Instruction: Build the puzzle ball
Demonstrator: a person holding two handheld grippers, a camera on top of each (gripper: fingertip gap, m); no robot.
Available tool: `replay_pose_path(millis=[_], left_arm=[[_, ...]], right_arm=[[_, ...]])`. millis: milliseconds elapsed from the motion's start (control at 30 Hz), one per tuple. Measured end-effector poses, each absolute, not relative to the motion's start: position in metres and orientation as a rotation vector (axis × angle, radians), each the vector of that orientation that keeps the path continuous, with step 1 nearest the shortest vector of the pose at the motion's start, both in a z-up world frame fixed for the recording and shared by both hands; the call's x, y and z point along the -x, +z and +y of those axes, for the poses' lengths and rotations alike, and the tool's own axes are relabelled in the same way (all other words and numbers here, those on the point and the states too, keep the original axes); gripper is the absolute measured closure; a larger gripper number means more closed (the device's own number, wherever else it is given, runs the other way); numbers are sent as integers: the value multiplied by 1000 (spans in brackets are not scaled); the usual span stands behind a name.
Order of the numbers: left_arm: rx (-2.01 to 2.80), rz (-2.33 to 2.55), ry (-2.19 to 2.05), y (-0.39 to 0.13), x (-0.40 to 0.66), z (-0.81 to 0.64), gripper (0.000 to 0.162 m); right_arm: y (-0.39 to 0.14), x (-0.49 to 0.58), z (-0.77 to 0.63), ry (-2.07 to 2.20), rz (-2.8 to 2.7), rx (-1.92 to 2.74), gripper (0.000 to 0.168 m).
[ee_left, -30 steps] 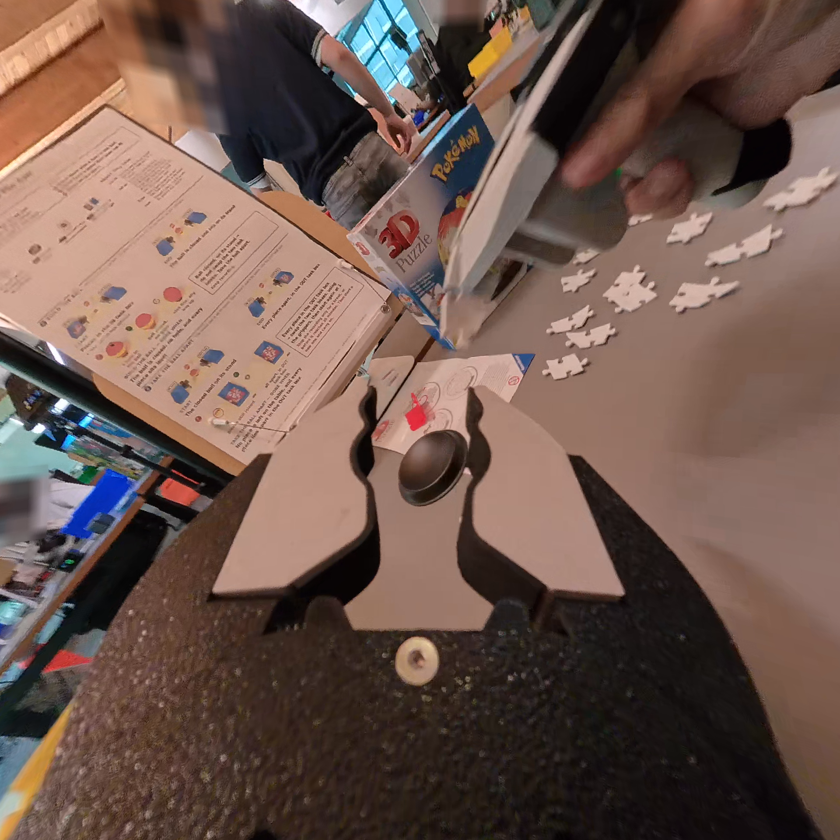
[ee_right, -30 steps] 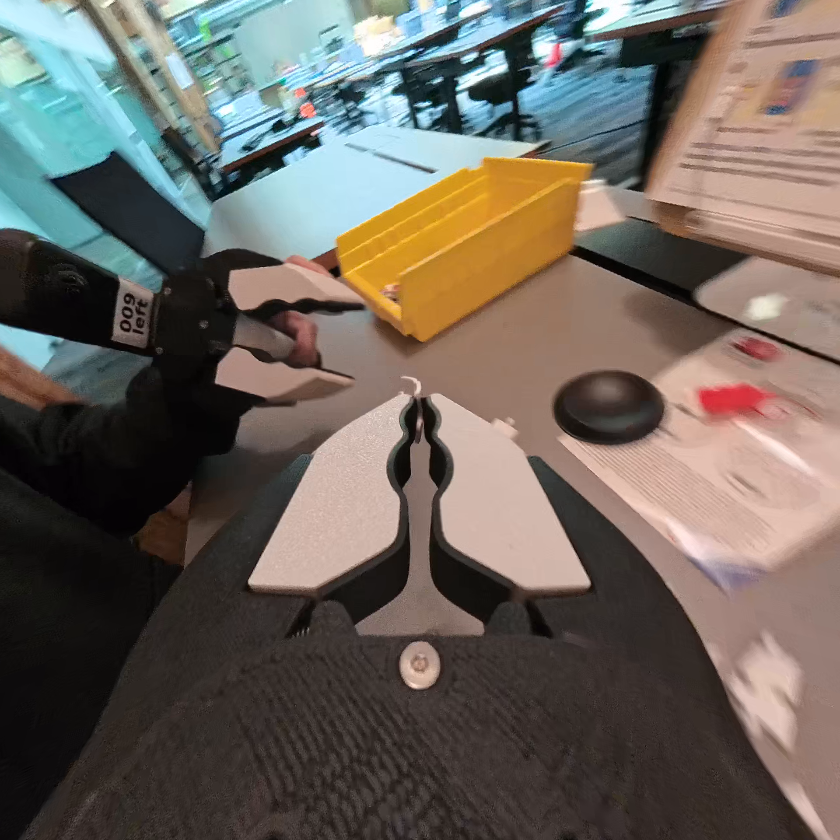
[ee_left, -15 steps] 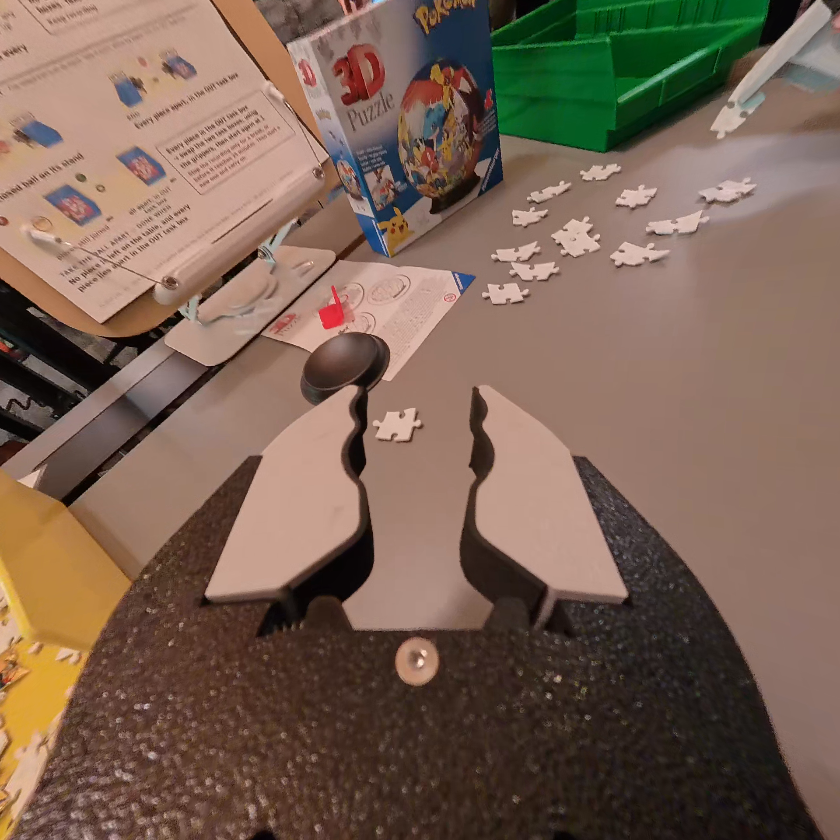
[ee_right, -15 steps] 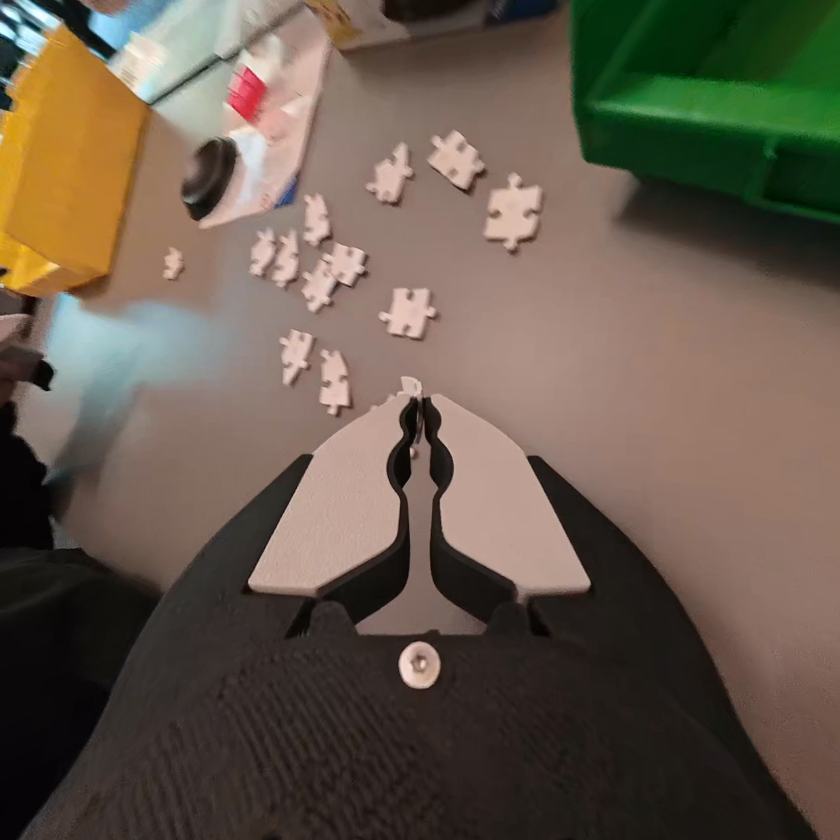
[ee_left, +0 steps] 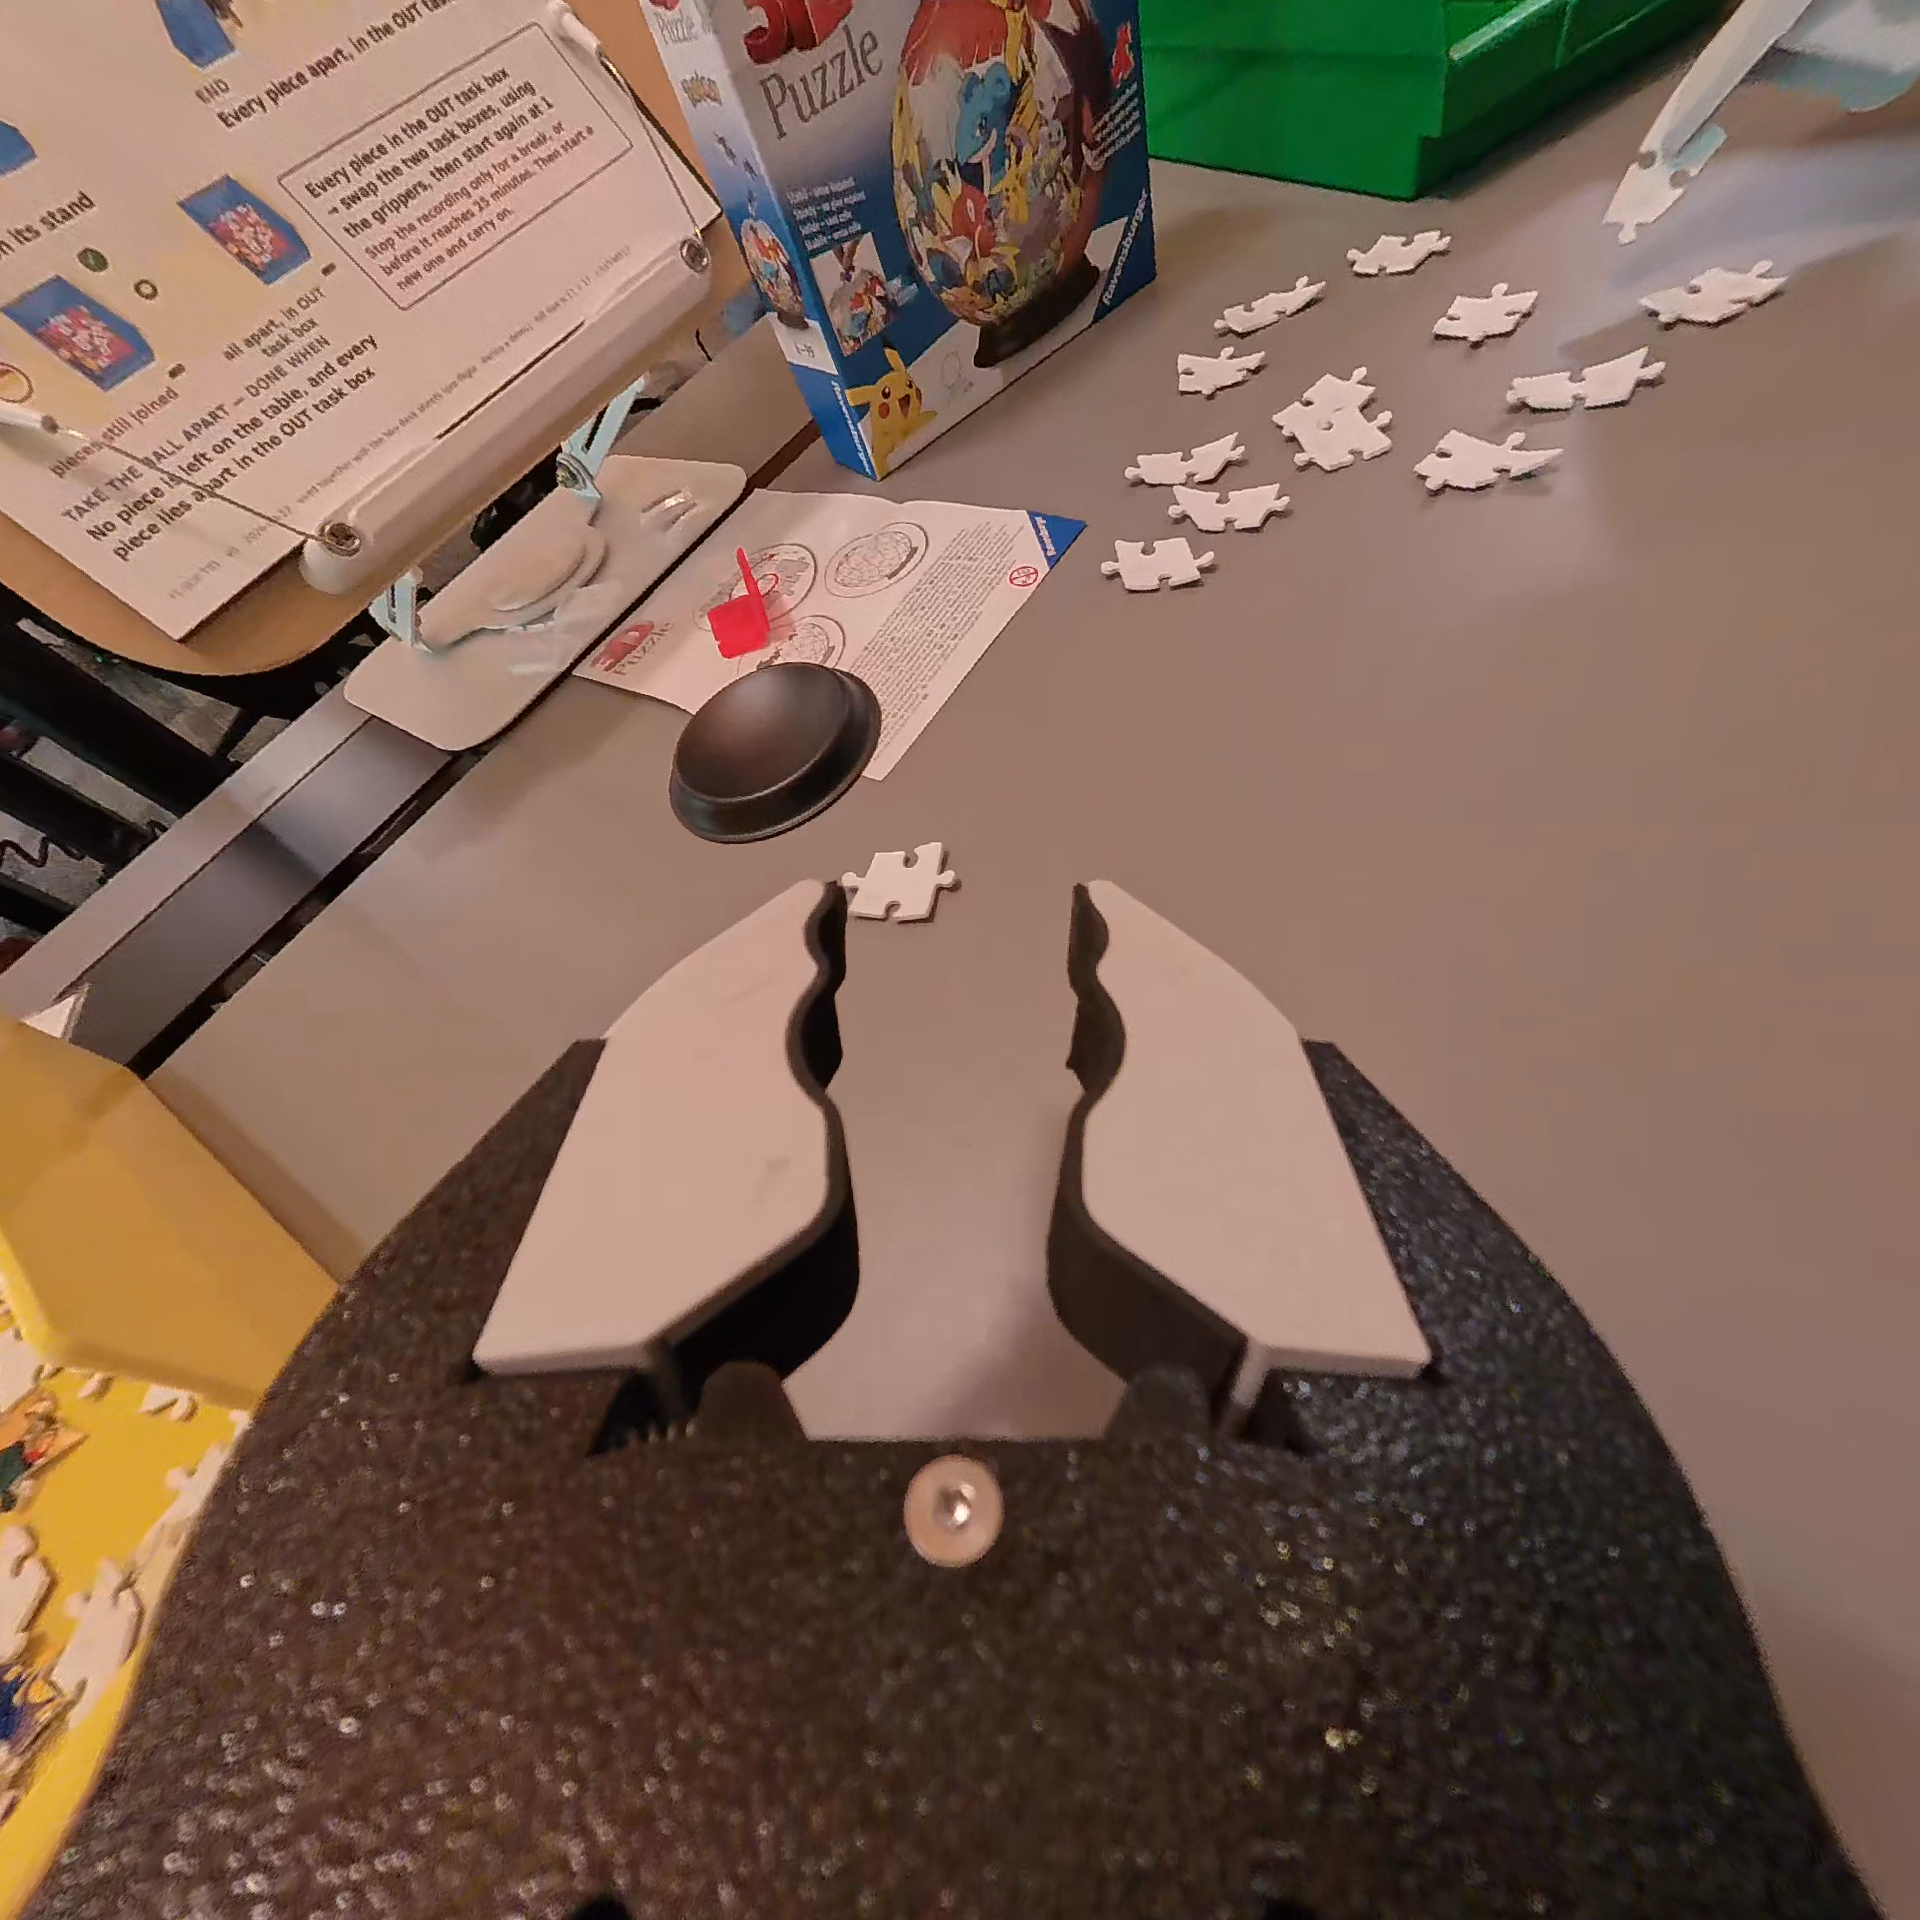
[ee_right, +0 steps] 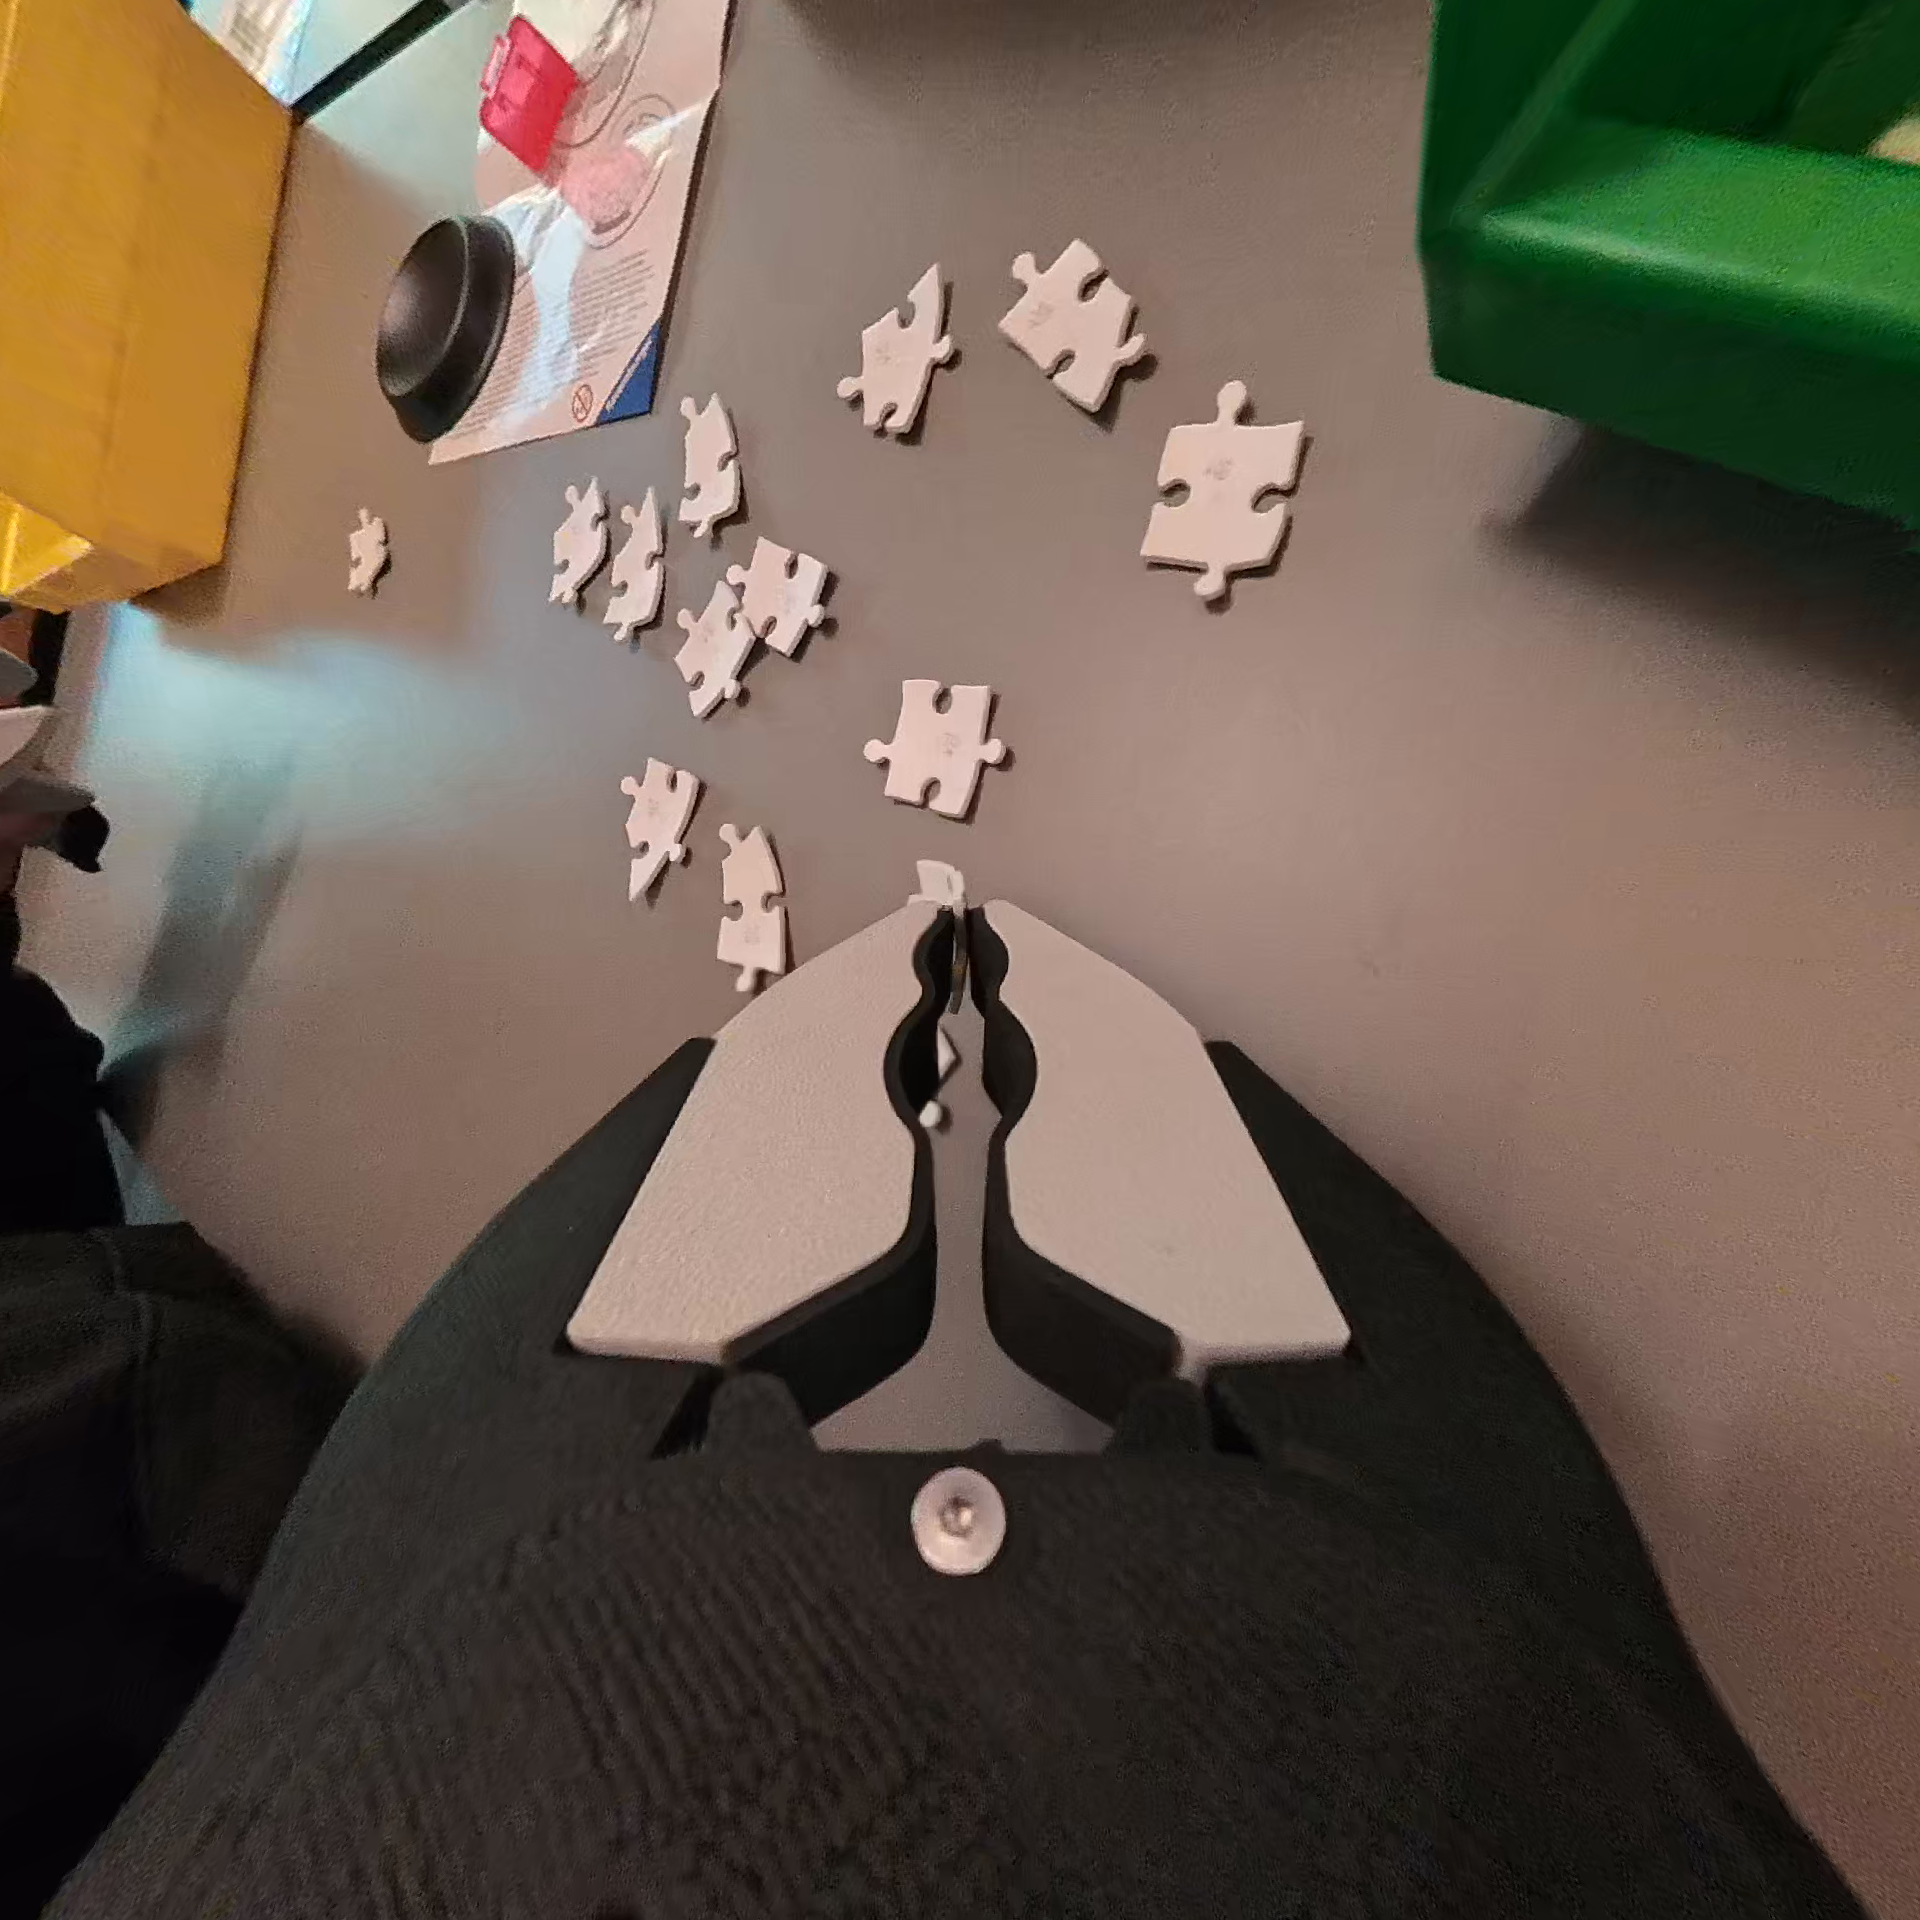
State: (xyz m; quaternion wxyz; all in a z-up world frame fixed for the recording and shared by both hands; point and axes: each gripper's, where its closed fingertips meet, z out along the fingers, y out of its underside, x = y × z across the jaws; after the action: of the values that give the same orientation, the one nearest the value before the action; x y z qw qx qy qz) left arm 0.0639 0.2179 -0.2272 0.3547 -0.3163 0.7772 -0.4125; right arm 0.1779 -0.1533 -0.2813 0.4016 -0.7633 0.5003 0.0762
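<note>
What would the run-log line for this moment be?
left gripper: jaws open, empty, near lone white puzzle piece | right gripper: jaws shut on held white puzzle piece | round black stand: bare

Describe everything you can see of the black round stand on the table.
The stand is a low, round, black disc with a shallow dished top and a stepped rim, and it looks like smooth, slightly glossy plastic. It sits flat and empty on the grey table, its far edge overlapping the leaflet. A red clip lies just behind it and a lone white piece in front. Neither tool touches it.
</note>
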Motion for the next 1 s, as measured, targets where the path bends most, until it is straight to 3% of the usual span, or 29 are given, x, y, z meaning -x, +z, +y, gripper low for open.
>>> replay_pose_path(millis=[533, 700, 867, 1000], left_arm=[[842, 2018, -1077, -226, -65, 224, 122], [833, 2030, -1053, -226, -65, 226, 122], [849, 2012, -1050, -222, -65, 233, 122], [877, 1978, -1050, -217, -68, 243, 122]], right_arm=[[-298, -173, -167, 125, 1348, 2051, 163], [-307, -172, -177, 46, 1357, 2160, 148], [-290, -178, -179, -45, 1288, 2152, 139], [-248, -193, -161, -237, 1087, 2076, 134]])
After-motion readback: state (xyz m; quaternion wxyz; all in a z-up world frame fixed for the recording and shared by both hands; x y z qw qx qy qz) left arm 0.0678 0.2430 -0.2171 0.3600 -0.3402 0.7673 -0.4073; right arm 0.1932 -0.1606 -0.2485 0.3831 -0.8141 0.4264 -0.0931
